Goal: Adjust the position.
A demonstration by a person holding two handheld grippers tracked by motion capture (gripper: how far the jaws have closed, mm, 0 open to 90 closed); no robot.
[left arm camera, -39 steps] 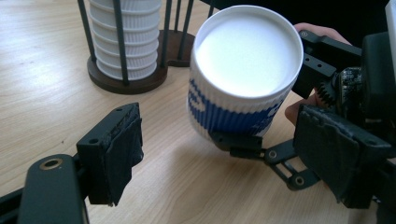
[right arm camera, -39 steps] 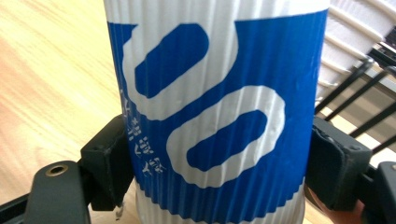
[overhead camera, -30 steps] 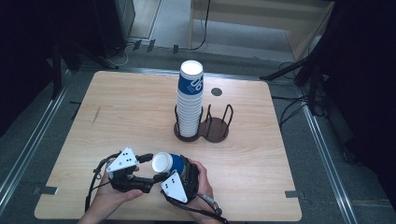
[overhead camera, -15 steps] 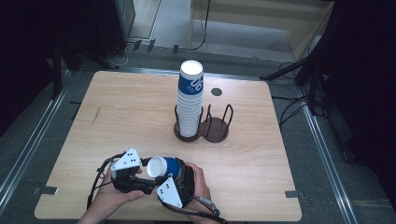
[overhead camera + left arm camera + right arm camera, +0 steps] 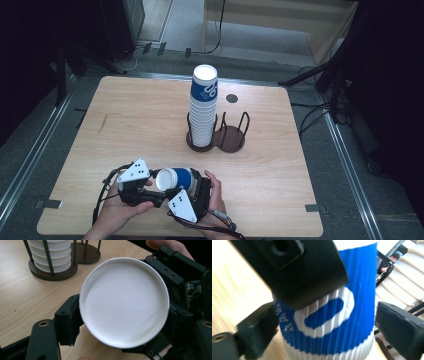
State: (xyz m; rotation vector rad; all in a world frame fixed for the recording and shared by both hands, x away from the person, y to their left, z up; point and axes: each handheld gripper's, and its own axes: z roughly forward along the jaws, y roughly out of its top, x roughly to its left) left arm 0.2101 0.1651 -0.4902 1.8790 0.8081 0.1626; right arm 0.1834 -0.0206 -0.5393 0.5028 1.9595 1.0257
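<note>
Clamped in the left gripper [image 5: 150, 192], jaws just closed onto it: a blue-and-white paper cup [image 5: 175, 179], lying on its side low over the near table edge [image 5: 280, 227], white base toward that gripper's camera, long axis level and running across to the right gripper [image 5: 192, 192]. Right jaws just opened, standing apart on either side of the cup wall [image 5: 352, 302], no longer pressing. Handover judged done; left hand nearer for carrying. Well ahead of both grippers, upright: cup stack [image 5: 202, 107] in the wire holder [image 5: 230, 140], its second ring free just beside.
</note>
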